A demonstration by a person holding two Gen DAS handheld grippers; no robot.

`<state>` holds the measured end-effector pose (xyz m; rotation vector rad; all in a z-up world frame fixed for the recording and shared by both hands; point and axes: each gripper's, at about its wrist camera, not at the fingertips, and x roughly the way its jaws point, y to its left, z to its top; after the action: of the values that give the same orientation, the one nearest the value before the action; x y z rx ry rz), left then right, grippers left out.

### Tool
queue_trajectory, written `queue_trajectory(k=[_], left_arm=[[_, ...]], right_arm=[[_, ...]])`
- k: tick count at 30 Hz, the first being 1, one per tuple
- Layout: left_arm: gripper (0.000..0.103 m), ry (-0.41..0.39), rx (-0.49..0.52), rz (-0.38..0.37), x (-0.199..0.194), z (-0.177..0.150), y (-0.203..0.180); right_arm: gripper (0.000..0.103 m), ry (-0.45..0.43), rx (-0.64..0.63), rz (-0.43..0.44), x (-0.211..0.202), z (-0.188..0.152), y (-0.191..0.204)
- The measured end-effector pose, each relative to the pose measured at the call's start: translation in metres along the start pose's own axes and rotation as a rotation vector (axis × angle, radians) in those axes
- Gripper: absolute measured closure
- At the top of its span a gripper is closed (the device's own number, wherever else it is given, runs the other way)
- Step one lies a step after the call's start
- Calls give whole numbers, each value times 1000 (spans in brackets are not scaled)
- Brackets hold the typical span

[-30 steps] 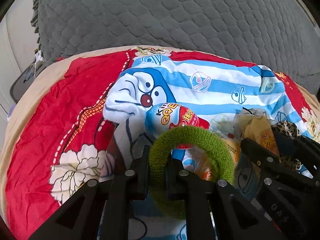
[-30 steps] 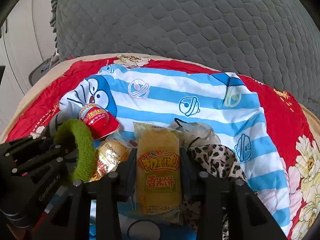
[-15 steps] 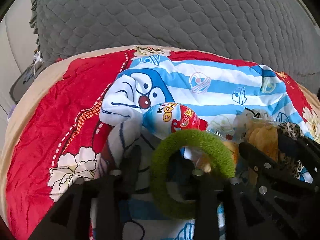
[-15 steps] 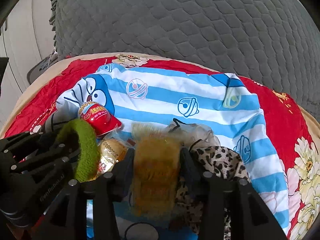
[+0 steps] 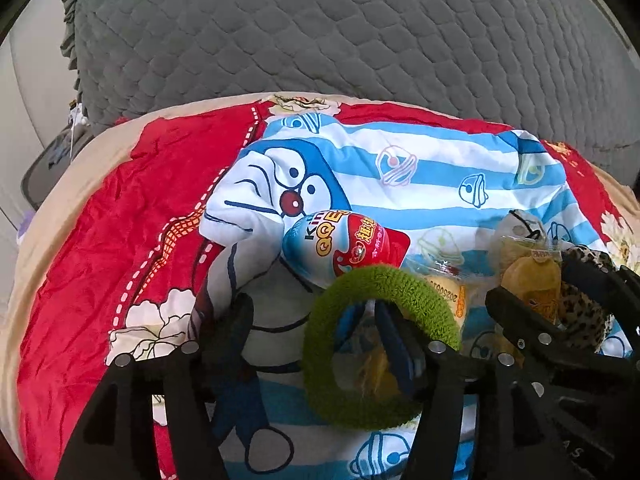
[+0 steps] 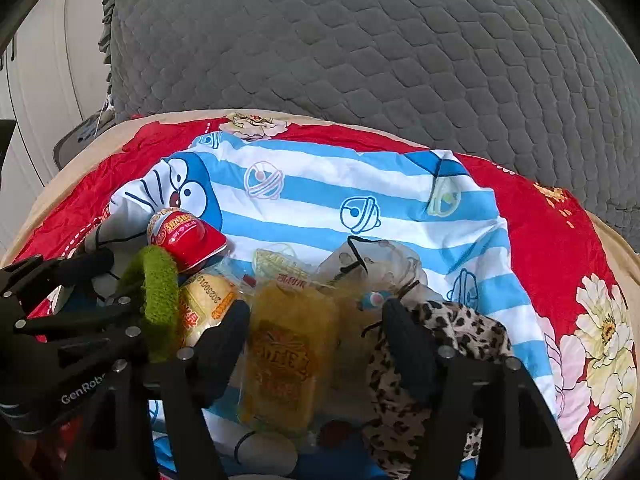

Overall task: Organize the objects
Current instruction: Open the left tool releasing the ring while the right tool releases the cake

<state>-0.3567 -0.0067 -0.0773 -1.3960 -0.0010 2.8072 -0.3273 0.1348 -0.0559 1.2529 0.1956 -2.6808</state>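
A green fuzzy hair ring (image 5: 380, 344) rests loose around the right finger of my left gripper (image 5: 312, 312). Its jaws are opening and the pads do not press the ring. The right gripper (image 6: 316, 320) is opening too. A yellow snack packet (image 6: 284, 352), blurred, lies free between its fingers. A red and blue toy egg (image 5: 344, 244), a small yellow packet (image 6: 204, 304), a clear bag of hair ties (image 6: 376, 264) and a leopard scrunchie (image 6: 460, 332) are gathered on the blue-striped cartoon cloth (image 6: 360, 184). My left gripper (image 6: 104, 284) with the green ring (image 6: 156, 300) shows at the left of the right wrist view.
The striped cloth lies on a red floral blanket (image 5: 100, 248) with a beige border. A grey quilted cushion (image 5: 340, 32) rises behind it. The right gripper (image 5: 560, 312) crowds the right of the left wrist view. A white wall and a dark object (image 6: 76, 140) are at far left.
Both grippers have opened. The left one let go of the green ring, which now sits loose around its right finger. The right one released the yellow packet, which slid down between its fingers.
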Motion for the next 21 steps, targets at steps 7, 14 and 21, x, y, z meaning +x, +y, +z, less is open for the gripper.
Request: queue_trajectory(k=[7, 14, 21], left_arm=[[31, 6, 2, 0, -4, 0, 0], [26, 16, -14, -13, -11, 1, 2], [23, 21, -8, -15, -18, 1, 3]], right_arm=[[27, -5, 13, 6, -4, -2, -4], [19, -13, 32, 6, -9, -1, -10], [16, -24, 39, 8, -18, 3, -12]])
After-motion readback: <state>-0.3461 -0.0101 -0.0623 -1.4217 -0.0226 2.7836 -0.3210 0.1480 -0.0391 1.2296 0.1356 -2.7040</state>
